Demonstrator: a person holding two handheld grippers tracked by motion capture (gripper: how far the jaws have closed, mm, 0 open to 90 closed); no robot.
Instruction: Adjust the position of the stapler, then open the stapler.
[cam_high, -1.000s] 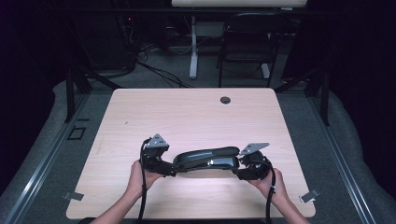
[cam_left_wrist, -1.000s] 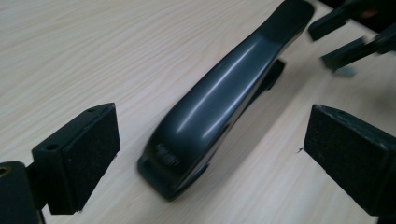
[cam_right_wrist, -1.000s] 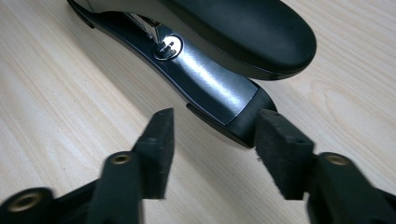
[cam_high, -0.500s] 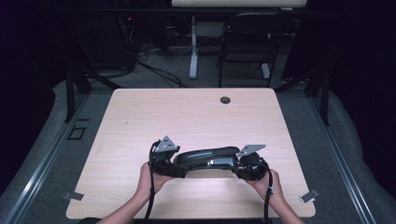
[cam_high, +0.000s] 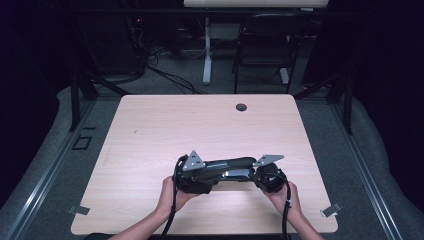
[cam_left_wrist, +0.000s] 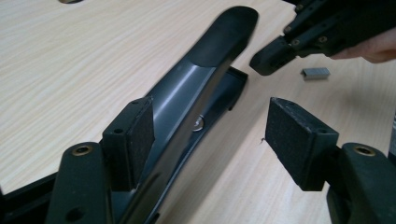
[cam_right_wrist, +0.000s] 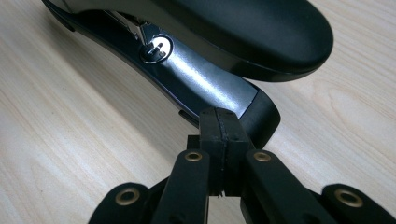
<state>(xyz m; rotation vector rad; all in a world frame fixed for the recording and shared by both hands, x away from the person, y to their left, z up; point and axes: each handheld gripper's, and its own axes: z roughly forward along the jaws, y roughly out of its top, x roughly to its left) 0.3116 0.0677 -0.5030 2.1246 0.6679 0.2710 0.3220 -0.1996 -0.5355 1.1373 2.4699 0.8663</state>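
The stapler (cam_high: 227, 169) lies on the table (cam_high: 200, 125) near my edge, between my two grippers. My left gripper (cam_left_wrist: 210, 140) straddles one end of it. Its jaws have just been closing, and one pad (cam_left_wrist: 135, 135) meets the body's side, but the other pad (cam_left_wrist: 299, 135) stands clear. The grip here is not yet made. My right gripper (cam_right_wrist: 219, 128) has just closed fully, pad to pad, with nothing between the pads. Its tip rests against the stapler's other end, steadying it rather than holding it. A strip of staples (cam_left_wrist: 315, 73) lies on the table just beside that end, untouched. In my judgement, positioning is done. Still left: clamp the left jaws, open the stapler, and load the staples.
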